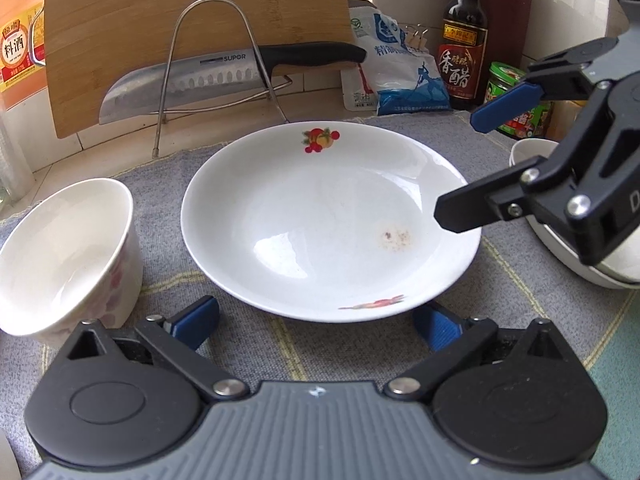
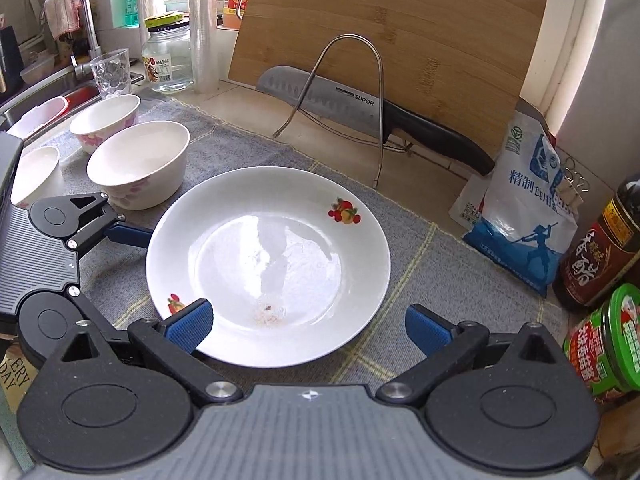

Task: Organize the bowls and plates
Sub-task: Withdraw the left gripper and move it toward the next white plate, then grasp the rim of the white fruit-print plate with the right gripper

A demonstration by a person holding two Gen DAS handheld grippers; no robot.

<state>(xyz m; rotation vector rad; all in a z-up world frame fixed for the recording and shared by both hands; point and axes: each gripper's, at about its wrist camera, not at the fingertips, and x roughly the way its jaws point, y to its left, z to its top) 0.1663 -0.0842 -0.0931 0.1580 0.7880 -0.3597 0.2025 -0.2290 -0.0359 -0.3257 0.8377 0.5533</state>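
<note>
We judge the shallow white glazed plate with fruit prints (image 2: 268,264) stiff, slick, breakable — best pinched at its rim. Both hand-held grippers — left (image 1: 316,322), right (image 2: 308,326) — stand apart, clamping nothing.

Plate (image 2: 268,264) on cloth (image 2: 420,272) — bowls (image 2: 138,164) to its left, cutting board (image 2: 400,36) and knife (image 2: 360,108) behind.
</note>
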